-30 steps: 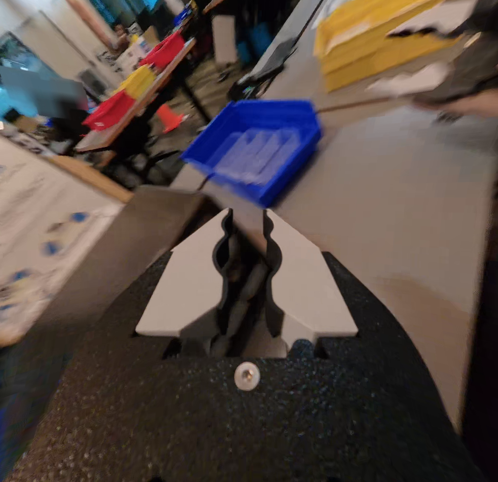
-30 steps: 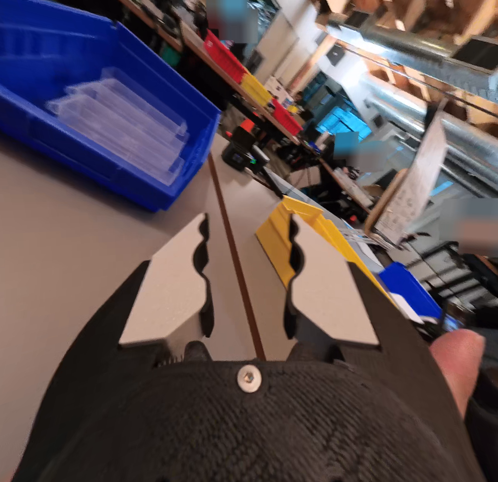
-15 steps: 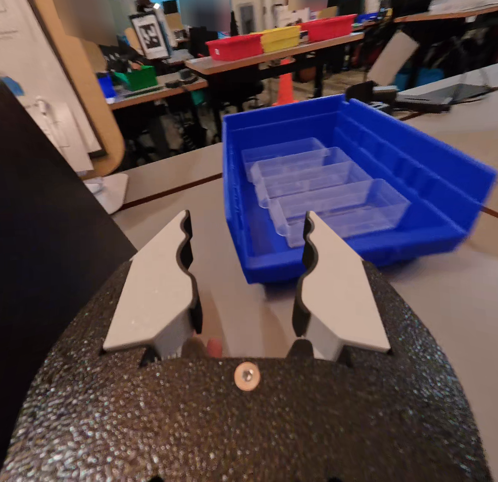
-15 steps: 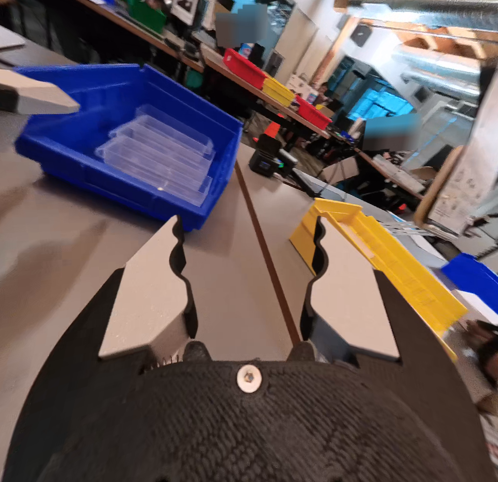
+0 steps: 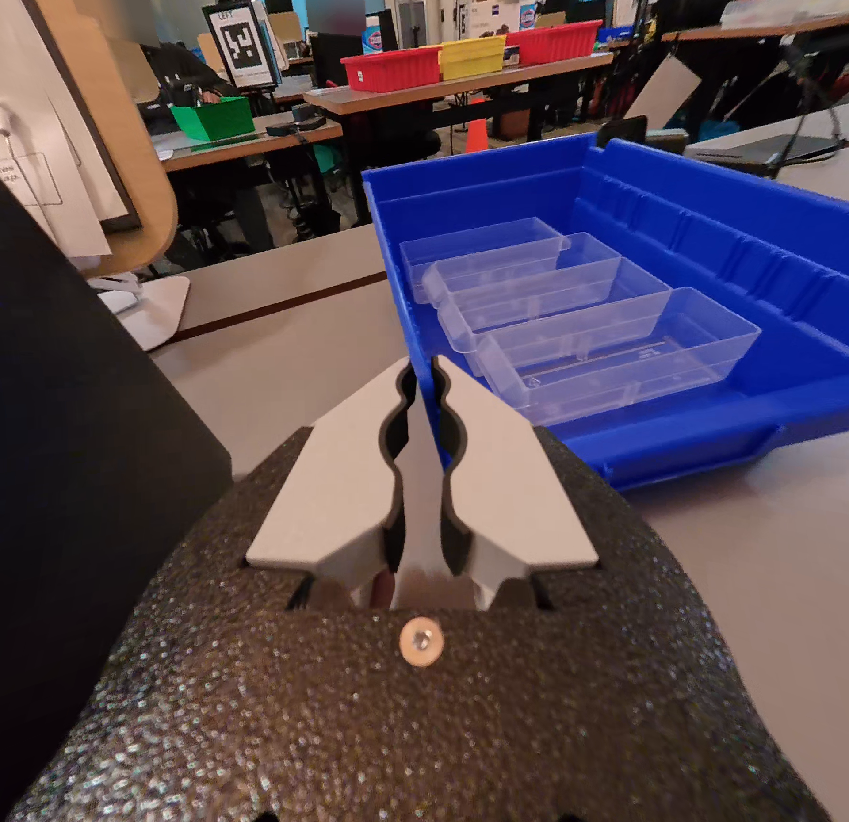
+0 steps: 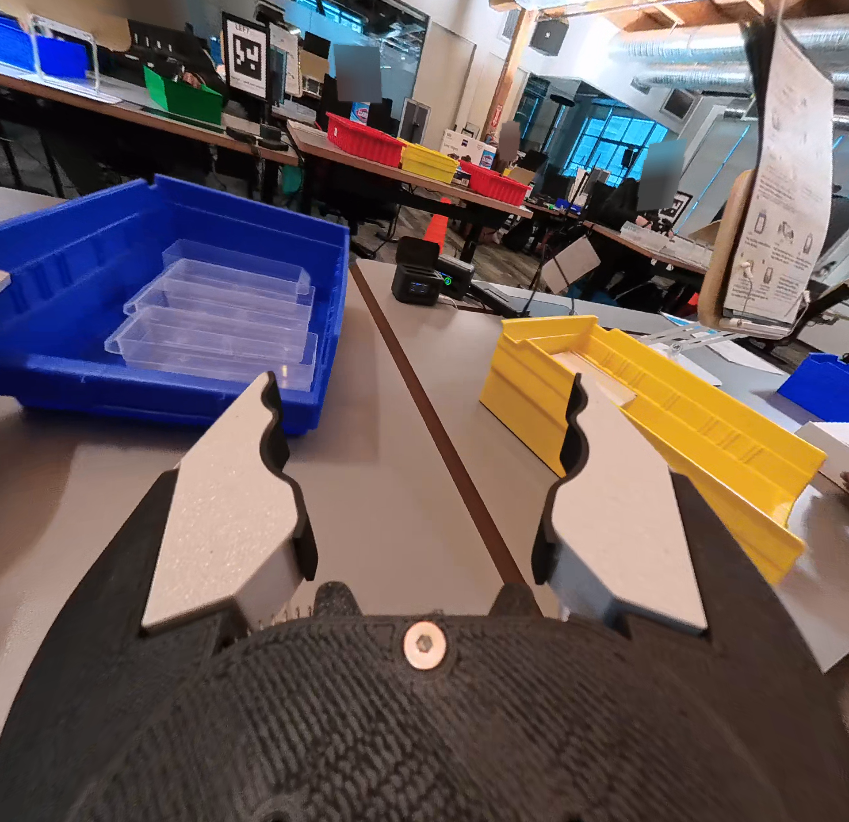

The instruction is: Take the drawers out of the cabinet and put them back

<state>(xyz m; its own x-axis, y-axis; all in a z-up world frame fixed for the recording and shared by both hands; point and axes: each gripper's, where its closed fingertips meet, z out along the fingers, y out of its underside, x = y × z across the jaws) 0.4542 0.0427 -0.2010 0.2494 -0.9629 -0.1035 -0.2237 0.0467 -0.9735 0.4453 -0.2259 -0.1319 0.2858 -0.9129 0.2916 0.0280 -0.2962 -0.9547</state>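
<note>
Clear drawers [image 5: 574, 322] lie stacked inside the blue bin [image 5: 716, 212]; left gripper [image 5: 425, 377] nearly closed and empty at its near corner, right gripper [image 6: 422, 386] wide, empty; next, grasp a drawer for the black cabinet [image 5: 69, 409]

Right gripper [image 6: 422, 377] hovering spread over the grey table [image 6: 390, 478]

Its jaws are standing wide apart, gripping nothing. Clear drawers [image 6: 220, 313] are lying stacked in the blue bin [image 6: 82, 230] at left; a yellow bin [image 6: 689, 414] is sitting at right.
</note>
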